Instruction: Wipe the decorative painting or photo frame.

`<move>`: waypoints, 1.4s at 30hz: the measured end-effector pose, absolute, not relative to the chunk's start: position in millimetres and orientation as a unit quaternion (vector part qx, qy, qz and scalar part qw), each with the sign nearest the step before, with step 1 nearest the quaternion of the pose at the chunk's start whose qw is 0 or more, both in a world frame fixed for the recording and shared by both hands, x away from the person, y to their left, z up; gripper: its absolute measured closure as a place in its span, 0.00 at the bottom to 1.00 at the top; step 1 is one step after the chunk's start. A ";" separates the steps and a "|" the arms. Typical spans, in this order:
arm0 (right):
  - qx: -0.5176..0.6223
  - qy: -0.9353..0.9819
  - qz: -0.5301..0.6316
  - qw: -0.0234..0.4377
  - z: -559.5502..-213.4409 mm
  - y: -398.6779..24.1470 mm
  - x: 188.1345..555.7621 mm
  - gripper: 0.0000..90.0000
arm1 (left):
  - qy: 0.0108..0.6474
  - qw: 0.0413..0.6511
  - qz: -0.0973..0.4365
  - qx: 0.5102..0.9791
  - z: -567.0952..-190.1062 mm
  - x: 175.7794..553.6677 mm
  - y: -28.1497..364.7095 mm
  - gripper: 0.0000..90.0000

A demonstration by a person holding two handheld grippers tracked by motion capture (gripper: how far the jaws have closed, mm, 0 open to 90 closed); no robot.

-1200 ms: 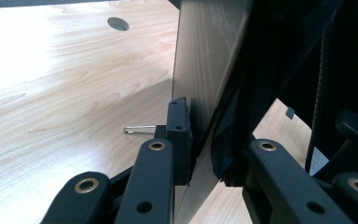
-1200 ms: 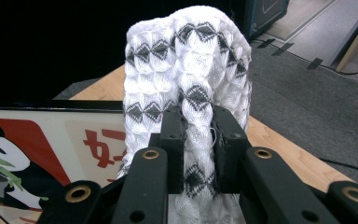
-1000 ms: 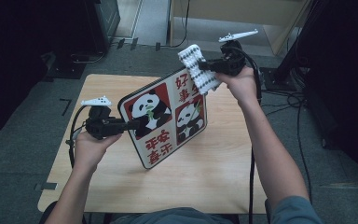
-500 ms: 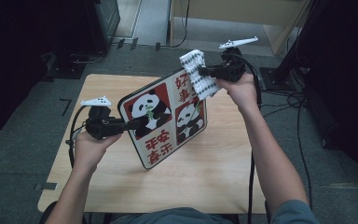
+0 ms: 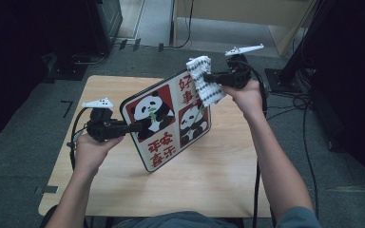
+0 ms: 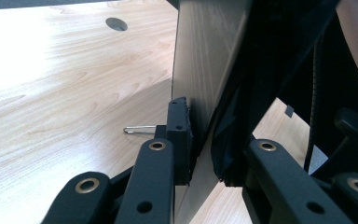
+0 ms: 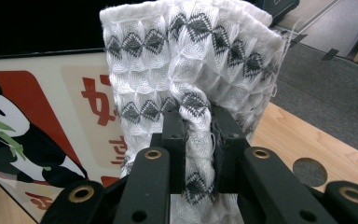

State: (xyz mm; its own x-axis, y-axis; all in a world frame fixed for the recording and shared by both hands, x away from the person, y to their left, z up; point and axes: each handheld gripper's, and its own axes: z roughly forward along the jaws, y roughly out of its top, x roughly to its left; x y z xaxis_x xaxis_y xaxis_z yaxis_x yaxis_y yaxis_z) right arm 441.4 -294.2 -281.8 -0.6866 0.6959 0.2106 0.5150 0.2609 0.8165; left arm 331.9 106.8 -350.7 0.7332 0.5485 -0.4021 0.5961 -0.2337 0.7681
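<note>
The left gripper (image 5: 134,126) sits nearest the person's side of the table (image 5: 218,175), held in the left hand (image 5: 91,151). Its jaws are clamped on the left edge of the panda board (image 5: 168,121). In the left gripper view the board's edge (image 6: 200,93) passes between the two black jaws, with the pads pressed on either face.

The board is held tilted above the table, printed face toward the high camera, with its lower corner just over the wood; whether that corner touches cannot be told. The print shows two pandas on red squares and red characters on pale squares.

Farther away, the right gripper (image 5: 208,78) is held in the right hand (image 5: 247,97) at the board's upper right corner. Its jaws are closed on a folded white cloth (image 5: 204,78) with a grey diamond pattern. In the right gripper view the cloth (image 7: 191,70) is pinched between the pads and lies against the board's printed face (image 7: 37,116).
</note>
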 end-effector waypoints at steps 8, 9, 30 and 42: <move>0.383 0.789 0.471 0.091 -289.3 -293.3 439.6 0.88 | 0.362 0.499 -0.023 0.787 -350.7 331.7 107.1 0.87; 0.383 0.789 0.471 0.089 -290.4 -293.3 439.3 0.88 | 0.363 0.500 -0.023 0.786 -350.7 331.5 107.0 0.87; 0.377 0.793 0.471 0.081 -312.9 -297.5 435.3 0.88 | 0.359 0.499 -0.023 0.789 -350.6 331.3 107.1 0.87; 0.383 0.793 0.469 0.071 -328.8 -303.9 432.3 0.88 | 0.359 0.498 -0.025 0.789 -350.3 331.7 107.2 0.87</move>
State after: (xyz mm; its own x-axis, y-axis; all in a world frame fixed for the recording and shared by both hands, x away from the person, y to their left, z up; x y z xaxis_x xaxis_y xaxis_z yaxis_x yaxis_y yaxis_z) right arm 432.3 -303.9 -328.8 -0.6961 0.6739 0.2476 0.5414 0.2662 0.7975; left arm 331.7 107.2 -350.3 0.7416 0.5410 -0.3966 0.5907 -0.2465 0.7683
